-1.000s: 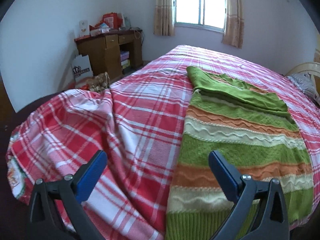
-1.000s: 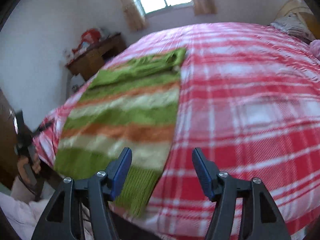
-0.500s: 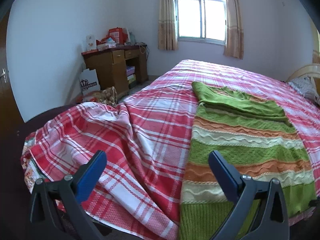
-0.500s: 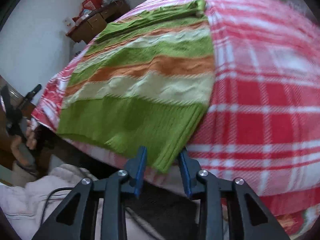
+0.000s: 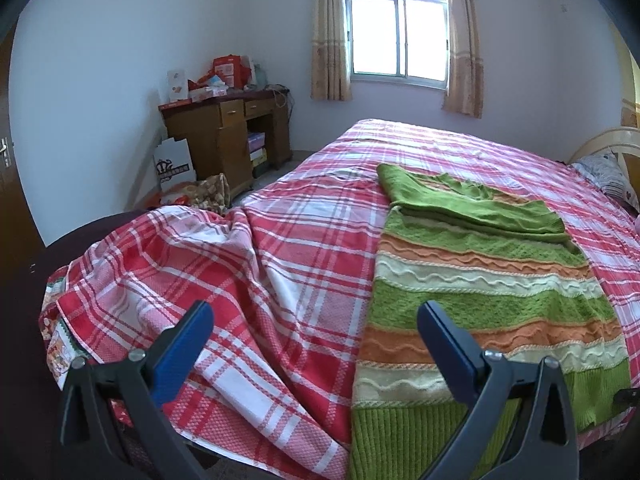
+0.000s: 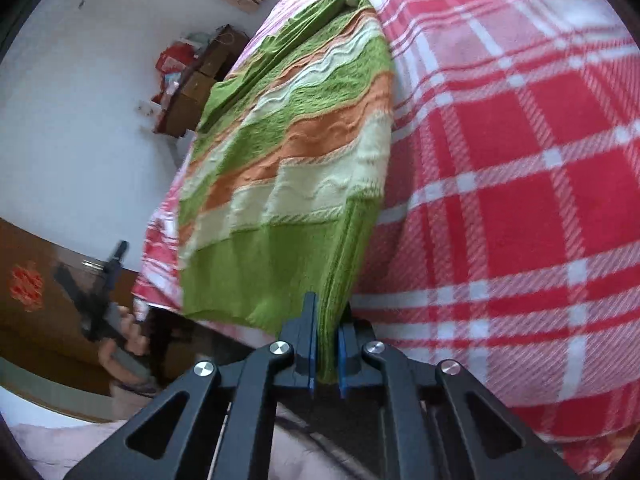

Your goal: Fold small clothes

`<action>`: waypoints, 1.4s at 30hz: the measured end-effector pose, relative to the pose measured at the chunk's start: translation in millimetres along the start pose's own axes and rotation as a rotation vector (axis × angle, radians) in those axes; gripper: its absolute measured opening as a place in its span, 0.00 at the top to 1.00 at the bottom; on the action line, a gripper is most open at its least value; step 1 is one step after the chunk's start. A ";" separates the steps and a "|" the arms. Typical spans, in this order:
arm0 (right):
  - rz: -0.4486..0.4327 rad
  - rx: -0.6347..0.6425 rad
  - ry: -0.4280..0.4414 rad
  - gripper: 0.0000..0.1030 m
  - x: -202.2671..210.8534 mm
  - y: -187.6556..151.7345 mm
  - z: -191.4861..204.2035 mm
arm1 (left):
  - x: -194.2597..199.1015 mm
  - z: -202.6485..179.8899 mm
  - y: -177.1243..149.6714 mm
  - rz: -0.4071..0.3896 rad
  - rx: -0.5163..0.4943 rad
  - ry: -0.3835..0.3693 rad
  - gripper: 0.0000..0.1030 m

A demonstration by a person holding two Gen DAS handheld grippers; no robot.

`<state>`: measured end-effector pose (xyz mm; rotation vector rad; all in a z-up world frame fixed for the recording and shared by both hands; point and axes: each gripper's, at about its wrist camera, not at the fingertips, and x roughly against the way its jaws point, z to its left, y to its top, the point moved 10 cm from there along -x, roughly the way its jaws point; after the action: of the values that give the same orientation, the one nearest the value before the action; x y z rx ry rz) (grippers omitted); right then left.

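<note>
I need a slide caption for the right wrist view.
Right gripper shut on striped sweater hem at the plaid bed's edge.

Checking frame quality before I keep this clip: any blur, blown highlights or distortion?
Left wrist view: sharp, window blown out white, fisheye bends the walls, dark corners. Right wrist view: tilted, motion-smeared on the plaid bedsheet and background; the right gripper and the clamped sweater hem stay fairly crisp.
</note>
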<state>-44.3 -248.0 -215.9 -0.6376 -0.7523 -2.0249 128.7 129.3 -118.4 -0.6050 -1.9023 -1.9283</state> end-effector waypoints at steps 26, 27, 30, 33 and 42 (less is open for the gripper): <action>-0.277 -0.015 -0.042 0.93 -39.6 193.9 6.0 | -19.1 6.0 -7.7 0.065 -0.013 -0.034 0.00; -0.280 -0.013 -0.043 0.93 -41.2 194.0 5.1 | -23.0 1.8 -8.7 0.073 -0.023 -0.049 0.00; -0.295 0.007 -0.051 0.93 -39.5 193.2 5.6 | -32.2 -14.2 -4.7 0.088 -0.041 -0.100 0.00; -0.300 0.016 -0.057 0.93 -40.2 191.1 3.7 | -42.8 -31.1 4.8 0.085 -0.021 -0.175 0.00; -0.309 0.046 -0.064 0.93 -41.0 186.0 5.7 | -95.3 -75.5 -15.6 0.250 0.025 -0.358 0.49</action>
<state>135.6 -305.0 -189.5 -0.5905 -0.9823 -2.2670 196.9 50.5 -182.8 -1.1870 -1.9358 -1.7220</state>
